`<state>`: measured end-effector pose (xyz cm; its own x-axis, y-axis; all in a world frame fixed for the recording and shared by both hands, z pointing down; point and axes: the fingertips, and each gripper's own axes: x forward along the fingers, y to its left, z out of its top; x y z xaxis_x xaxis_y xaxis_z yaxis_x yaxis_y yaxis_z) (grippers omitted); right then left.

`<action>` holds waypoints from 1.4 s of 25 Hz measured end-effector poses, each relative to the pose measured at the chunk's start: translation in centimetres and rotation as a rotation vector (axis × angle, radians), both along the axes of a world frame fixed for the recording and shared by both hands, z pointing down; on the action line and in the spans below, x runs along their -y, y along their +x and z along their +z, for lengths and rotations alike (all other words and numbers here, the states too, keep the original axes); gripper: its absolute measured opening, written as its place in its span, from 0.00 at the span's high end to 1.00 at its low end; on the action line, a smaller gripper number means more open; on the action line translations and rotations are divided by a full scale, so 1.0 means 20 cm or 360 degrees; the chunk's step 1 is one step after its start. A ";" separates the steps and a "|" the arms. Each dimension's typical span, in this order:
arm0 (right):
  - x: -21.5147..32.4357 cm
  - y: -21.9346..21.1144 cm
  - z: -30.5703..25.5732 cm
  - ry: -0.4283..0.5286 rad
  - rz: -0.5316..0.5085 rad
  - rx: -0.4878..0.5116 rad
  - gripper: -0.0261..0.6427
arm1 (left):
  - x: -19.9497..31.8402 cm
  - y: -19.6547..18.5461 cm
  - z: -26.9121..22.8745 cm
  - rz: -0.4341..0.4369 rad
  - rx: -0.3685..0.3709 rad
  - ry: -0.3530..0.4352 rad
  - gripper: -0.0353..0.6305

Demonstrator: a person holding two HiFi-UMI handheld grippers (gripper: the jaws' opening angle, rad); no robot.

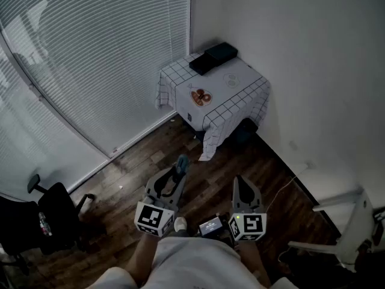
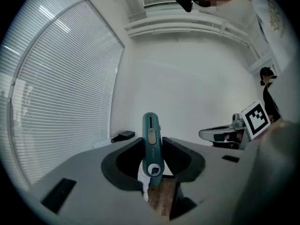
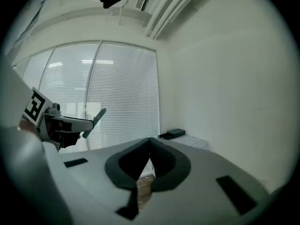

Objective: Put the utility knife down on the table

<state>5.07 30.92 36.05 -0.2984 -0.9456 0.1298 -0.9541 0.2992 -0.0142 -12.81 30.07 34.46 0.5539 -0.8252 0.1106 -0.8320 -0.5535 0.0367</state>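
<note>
left gripper [image 1: 174,176] clamps the teal utility knife [image 2: 151,139] between its jaws, the knife poking past the tips; right gripper [image 3: 150,140], just beside, has jaws together and empty; checked table [image 1: 240,80] stands well apart in the corner

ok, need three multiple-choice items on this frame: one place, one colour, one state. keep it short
1. Where is the knife?
A. on a shelf
B. in the left gripper
C. in a drawer

2. What colour is the knife?
A. teal
B. red
C. yellow

3. How do the right gripper jaws stand?
A. wide apart
B. closed on a pen
C. together, nothing between them

Answers:
1 B: the left gripper view shows its jaws clamped on the handle.
2 A: the body is teal in both views that show it.
3 C: the right gripper view shows the jaw tips meeting.
</note>
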 end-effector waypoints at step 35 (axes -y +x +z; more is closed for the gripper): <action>0.08 0.31 0.06 -0.0015 -0.0049 -0.0025 0.95 | 0.04 0.14 0.00 -0.0182 0.0019 -0.0006 0.74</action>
<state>11.32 29.35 37.31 -0.3251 -0.9347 0.1435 -0.9446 0.3282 -0.0024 -10.00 29.31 34.42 0.4548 -0.8824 0.1200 -0.8901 -0.4550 0.0281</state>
